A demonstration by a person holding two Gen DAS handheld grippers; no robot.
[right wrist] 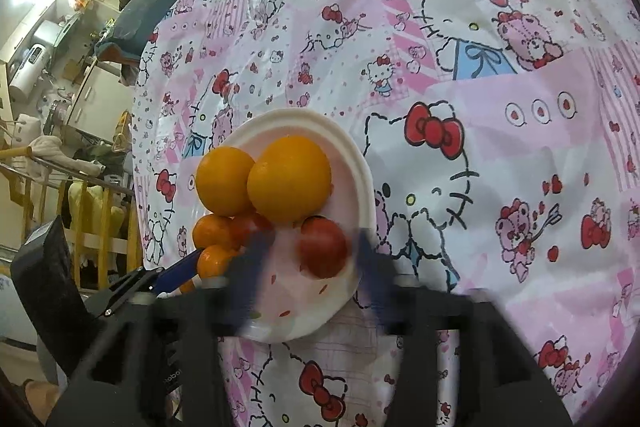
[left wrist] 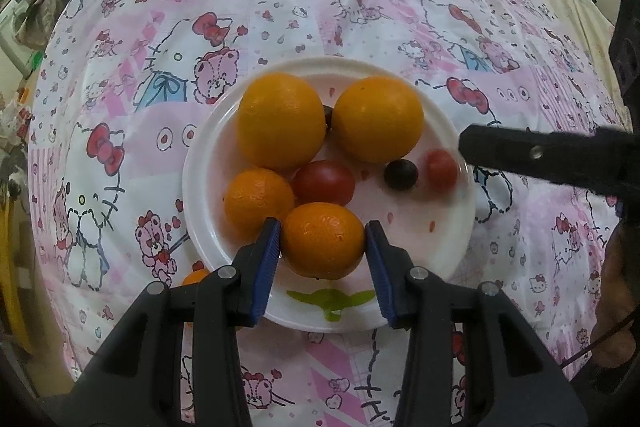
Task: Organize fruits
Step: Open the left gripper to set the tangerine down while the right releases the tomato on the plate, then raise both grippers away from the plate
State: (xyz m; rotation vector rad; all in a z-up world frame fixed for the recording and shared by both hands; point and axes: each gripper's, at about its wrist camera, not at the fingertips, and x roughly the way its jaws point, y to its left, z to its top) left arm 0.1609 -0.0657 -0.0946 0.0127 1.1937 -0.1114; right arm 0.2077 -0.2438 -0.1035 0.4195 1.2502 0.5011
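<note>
A white plate (left wrist: 420, 251) lies on a pink cartoon-print cloth. On it are two large oranges (left wrist: 280, 121) (left wrist: 378, 119), two mandarins, two red tomatoes (left wrist: 324, 183) (left wrist: 440, 169) and a dark grape (left wrist: 401, 175). My left gripper (left wrist: 323, 239) has its blue pads on both sides of the near mandarin (left wrist: 323, 239), touching it. My right gripper (right wrist: 308, 259) is open around a red tomato (right wrist: 323, 247) at the plate's (right wrist: 360, 163) edge, blurred by motion. Its finger (left wrist: 520, 151) shows in the left view beside the plate.
A small orange fruit (left wrist: 194, 277) lies on the cloth just left of the plate, partly behind my left finger. The cloth (right wrist: 500, 147) spreads wide around the plate. Cluttered furniture and a yellow rack (right wrist: 92, 211) stand beyond the table's left edge.
</note>
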